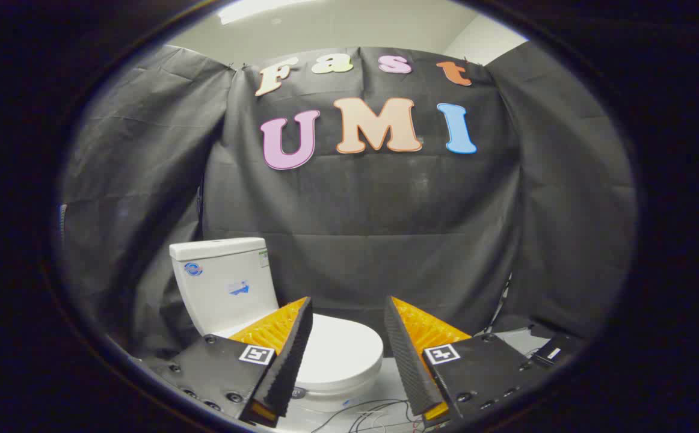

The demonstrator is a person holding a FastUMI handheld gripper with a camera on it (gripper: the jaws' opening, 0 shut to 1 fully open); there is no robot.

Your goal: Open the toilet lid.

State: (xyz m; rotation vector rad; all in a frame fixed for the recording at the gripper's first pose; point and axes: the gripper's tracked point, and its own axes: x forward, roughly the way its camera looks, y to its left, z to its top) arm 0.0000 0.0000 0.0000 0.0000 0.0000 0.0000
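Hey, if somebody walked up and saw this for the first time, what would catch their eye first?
Most striking is the small white ceramic toilet standing before the black cloth wall, its rounded white lid down and its boxy white tank behind it. Next, the gripper with its two black, orange-backed ridged fingers spread open, the lid's front just beyond and between them, untouched. Thin loose wires lie on the pale floor below the bowl.

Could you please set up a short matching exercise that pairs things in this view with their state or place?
Things:
1. toilet lid
2. cistern
3. cables
4. gripper

States or places:
A. loose on the floor before the bowl
B. jaws open, nothing between them
C. down, closed
D. upright behind the bowl

Pairs: 1-C, 2-D, 3-A, 4-B
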